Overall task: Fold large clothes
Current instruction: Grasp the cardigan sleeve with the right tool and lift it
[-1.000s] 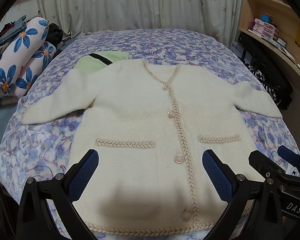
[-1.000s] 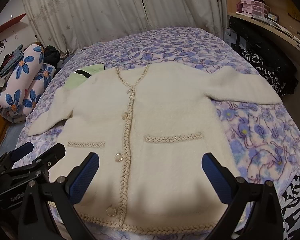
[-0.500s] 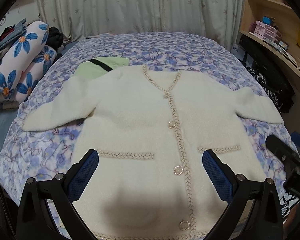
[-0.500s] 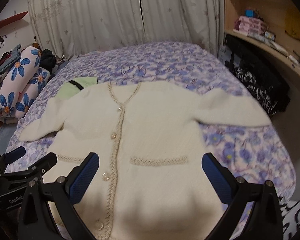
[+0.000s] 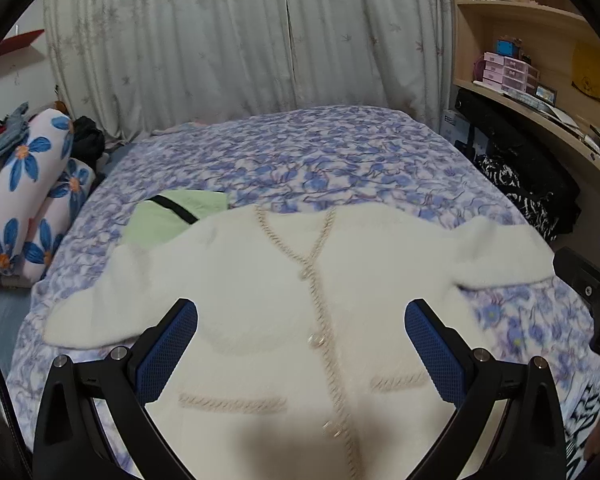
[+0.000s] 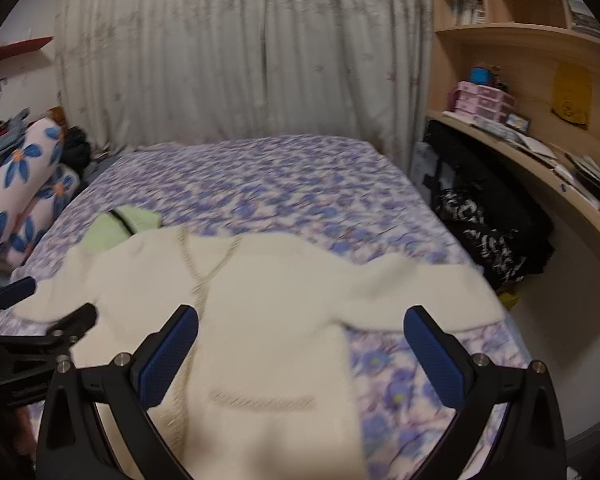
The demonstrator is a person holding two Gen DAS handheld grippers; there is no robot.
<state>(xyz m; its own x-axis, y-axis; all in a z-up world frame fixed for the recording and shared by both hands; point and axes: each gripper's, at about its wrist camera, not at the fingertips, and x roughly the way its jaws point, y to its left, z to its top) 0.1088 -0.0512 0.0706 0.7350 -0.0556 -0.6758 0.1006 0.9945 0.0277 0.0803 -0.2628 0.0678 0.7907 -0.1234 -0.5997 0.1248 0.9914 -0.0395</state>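
1. Left wrist view: a cream cardigan [image 5: 300,280] lies flat and face up on a bed [image 5: 300,152] with a blue-and-lilac floral cover, sleeves spread to either side.
2. Braided beige trim runs down the cardigan's buttoned front and across both pockets.
3. A pale green garment [image 5: 168,220] with a black strap lies partly under the cardigan's shoulder, on the side towards the flowered pillows [image 5: 28,184].
4. The left tongs [image 5: 300,352] hang above the cardigan's lower front, spread wide and holding nothing.
5. Right wrist view: the right tongs [image 6: 300,352] are also spread wide and empty, above the cardigan's pocket [image 6: 262,402] on the side nearer the wooden shelves [image 6: 520,40].
6. Closed pale curtains [image 5: 252,36] hang beyond the cardigan, past the bed's far end.
7. Both views are slightly blurred.
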